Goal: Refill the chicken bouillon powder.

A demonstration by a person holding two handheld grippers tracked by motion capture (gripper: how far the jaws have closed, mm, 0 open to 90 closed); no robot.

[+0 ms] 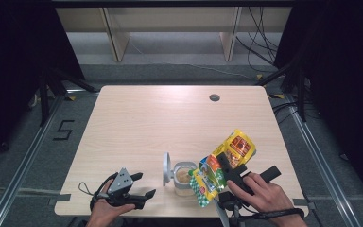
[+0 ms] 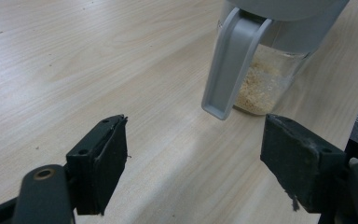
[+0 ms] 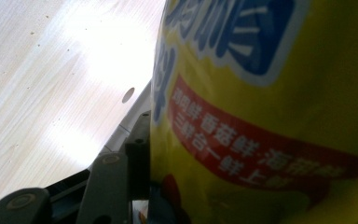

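Right gripper (image 1: 223, 166), held in the person's right hand (image 1: 260, 191) at the table's (image 1: 170, 118) near right edge, is clamped on a yellow seasoning bag (image 1: 224, 163), which tilts with its lower end over the open glass jar (image 1: 184, 178). That hand comes in from the bottom, wrist angled left and forward. Left gripper (image 1: 144, 195) lies low by the near edge in the left hand (image 1: 105, 208), jaws spread wide with nothing between them, pointing toward the jar. Pale granules sit in the jar, its grey lid (image 1: 167, 168) standing flipped up beside it.
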